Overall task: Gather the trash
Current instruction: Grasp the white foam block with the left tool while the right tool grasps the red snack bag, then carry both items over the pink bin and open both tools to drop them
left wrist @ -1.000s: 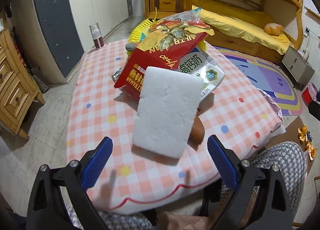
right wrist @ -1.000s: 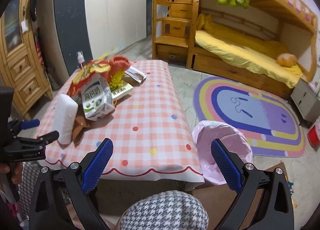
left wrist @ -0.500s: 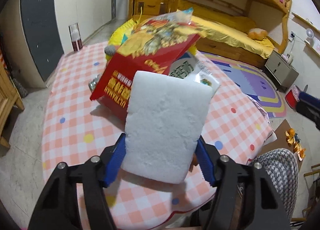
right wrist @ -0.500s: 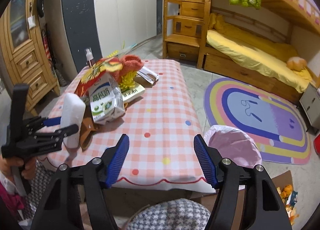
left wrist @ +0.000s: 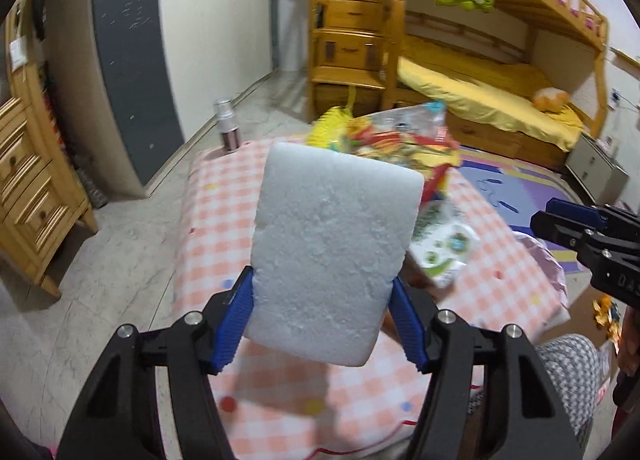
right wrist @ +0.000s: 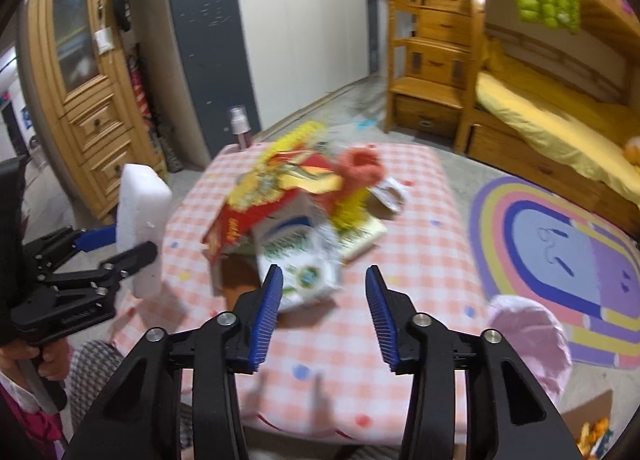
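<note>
1. The left gripper is clamped on a white foam block; its blue pads press the block's two lower sides, and the block stands up out of the jaws, clear of the table.
2. In the right wrist view the same foam block shows at 9 o'clock, upright, held by the left gripper off the table's left edge, with a hand on the handle below it.
3. The right gripper is closing, and its jaws are still apart with nothing between the pads; it hangs over the near part of the table.
4. In the left wrist view the right gripper enters at 3 o'clock.
5. The rest of the trash lies heaped mid-table: a milk carton just beyond the right gripper's left finger, at 12 o'clock from it, with a red snack bag leaning over it.
6. Behind the heap, at 12 to 1 o'clock, lie an orange fluffy thing and a yellow fringed thing; this part is blurred.
7. A spray bottle stands at the table's far left corner, 11 o'clock.
8. A pink-lined bin stands on the floor just beside the table's right edge, at 4 o'clock.
</note>
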Available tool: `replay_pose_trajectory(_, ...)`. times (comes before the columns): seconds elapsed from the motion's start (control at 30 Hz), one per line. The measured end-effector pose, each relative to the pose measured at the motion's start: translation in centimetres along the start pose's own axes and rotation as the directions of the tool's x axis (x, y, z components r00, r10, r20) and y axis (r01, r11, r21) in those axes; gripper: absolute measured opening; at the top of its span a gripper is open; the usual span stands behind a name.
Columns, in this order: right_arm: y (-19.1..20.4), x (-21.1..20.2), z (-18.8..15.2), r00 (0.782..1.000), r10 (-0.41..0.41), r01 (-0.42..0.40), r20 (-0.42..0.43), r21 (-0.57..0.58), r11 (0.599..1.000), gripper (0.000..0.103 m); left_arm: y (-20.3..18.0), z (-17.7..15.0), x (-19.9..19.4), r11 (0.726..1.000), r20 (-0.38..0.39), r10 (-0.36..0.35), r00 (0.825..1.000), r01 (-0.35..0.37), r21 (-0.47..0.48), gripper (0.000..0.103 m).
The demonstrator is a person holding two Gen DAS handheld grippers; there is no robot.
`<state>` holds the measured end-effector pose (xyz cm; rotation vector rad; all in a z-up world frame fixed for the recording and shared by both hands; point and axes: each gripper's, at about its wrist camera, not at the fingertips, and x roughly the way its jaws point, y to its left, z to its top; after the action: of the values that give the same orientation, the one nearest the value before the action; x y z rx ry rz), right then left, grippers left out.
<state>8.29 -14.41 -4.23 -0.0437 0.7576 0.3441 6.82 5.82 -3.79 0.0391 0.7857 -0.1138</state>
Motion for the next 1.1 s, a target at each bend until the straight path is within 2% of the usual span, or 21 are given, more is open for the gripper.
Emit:
replay_pose_trajectory(0.13,1.5,3.0,1.6,0.999,0.048,-0.048,-0.019,-0.004,0.999,0.051,1.7,0.4,0.9,0.999,0.004,0.045,0.999,-0.045,-0.026,0.063)
replay_pose_trajectory(0.27,1.8,5.9,2.9,0.996,0.082,-0.080,-0.040,0.046,0.996,0.051,3.6,0.4,1.8,0.996,-0.002,0.071,0.997,-0.071,-0.055,0.063)
replay_pose_trajectory(0.43,1.7,8.6,4.0,0.994,0.092,-0.085,-0.063,0.106,0.991,0.050,5.2,0.8,3.2,0.994,-0.025,0.086,0.996,-0.088,-0.070,0.063)
replay_pose_trajectory(0.47,1.7,8.8,4.3,0.994,0.092,-0.084,-0.062,0.117,0.990,0.047,5.5,0.9,3.4,0.993,-0.031,0.091,0.995,-0.093,-0.072,0.063)
replay_pose_trajectory(0.5,1.7,8.8,4.5,0.994,0.096,-0.088,-0.057,0.122,0.989,0.038,5.6,0.8,3.4,0.993,-0.033,0.094,0.995,-0.096,-0.071,0.063)
replay_pose_trajectory(0.53,1.9,8.7,4.6,0.993,0.105,-0.097,-0.058,0.127,0.987,0.023,5.7,0.8,3.3,0.992,-0.036,0.098,0.994,-0.101,-0.071,0.063)
replay_pose_trajectory(0.57,2.1,8.3,4.7,0.990,0.130,-0.122,-0.055,0.137,0.983,0.018,5.7,0.8,3.1,0.992,-0.038,0.103,0.994,-0.105,-0.073,0.063)
replay_pose_trajectory(0.6,2.2,7.8,4.9,0.986,0.162,-0.154,-0.046,0.138,0.978,0.006,5.8,0.6,2.8,0.991,-0.038,0.107,0.994,-0.109,-0.074,0.063)
replay_pose_trajectory(0.63,2.5,7.2,4.9,0.981,0.192,-0.185,-0.040,0.137,0.973,0.001,5.9,0.5,2.4,0.991,-0.036,0.111,0.993,-0.113,-0.077,0.063)
replay_pose_trajectory(0.67,3.0,6.2,5.0,0.970,0.241,-0.236,-0.028,0.129,0.963,0.000,5.9,0.5,1.9,0.990,-0.033,0.114,0.993,-0.117,-0.080,0.063)
replay_pose_trajectory(0.83,4.7,1.4,5.3,0.945,0.324,-0.326,0.038,0.076,0.942,0.000,5.2,0.4,-0.9,0.990,-0.011,0.121,0.993,-0.121,-0.075,0.063)
replay_pose_trajectory(1.0,2.6,-5.4,5.0,0.934,0.328,-0.339,0.141,0.065,0.939,0.000,2.5,0.8,-3.0,0.996,0.016,0.082,0.997,-0.081,-0.034,0.063)
replay_pose_trajectory(1.1,-0.1,-8.7,4.0,0.949,0.251,-0.269,0.191,0.075,0.960,0.000,-0.3,1.3,-3.5,1.000,0.023,0.025,0.999,-0.025,-0.002,0.063)
